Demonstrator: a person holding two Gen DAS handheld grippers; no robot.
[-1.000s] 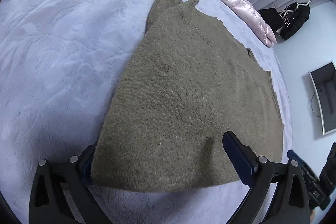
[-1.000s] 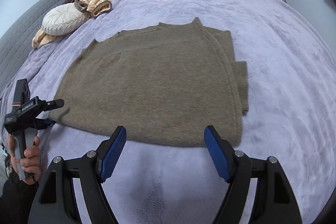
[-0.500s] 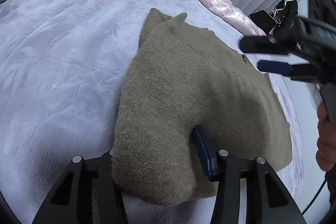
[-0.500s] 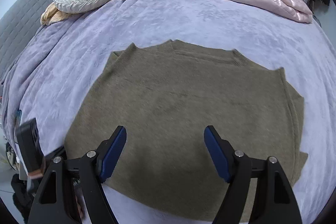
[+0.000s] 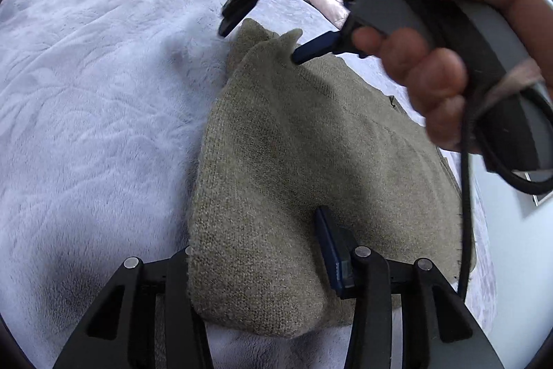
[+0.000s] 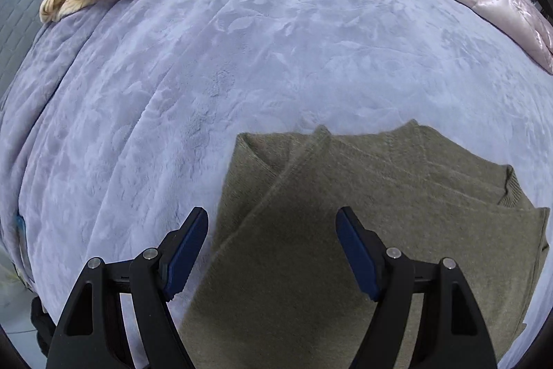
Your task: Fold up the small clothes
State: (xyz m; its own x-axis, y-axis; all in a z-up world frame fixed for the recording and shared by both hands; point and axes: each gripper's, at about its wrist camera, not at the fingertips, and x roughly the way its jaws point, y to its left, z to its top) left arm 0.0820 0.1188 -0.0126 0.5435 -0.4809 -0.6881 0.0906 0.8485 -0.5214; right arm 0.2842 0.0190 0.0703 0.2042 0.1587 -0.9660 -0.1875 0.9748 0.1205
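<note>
Left claw (image 5: 255, 268), seen from its own camera, has just been closing and now pinches the near corner of the sweater (image 5: 311, 161), cloth bunched between its pads. That sweater lies flat on the bed (image 5: 86, 92); the person's hand (image 5: 432, 57) carries the other tool above its far end. Right claw (image 6: 273, 248), in its own view, hangs released over the sweater's far corner, gripping nothing. Soft, light, limp knit: best taken at corners.
</note>
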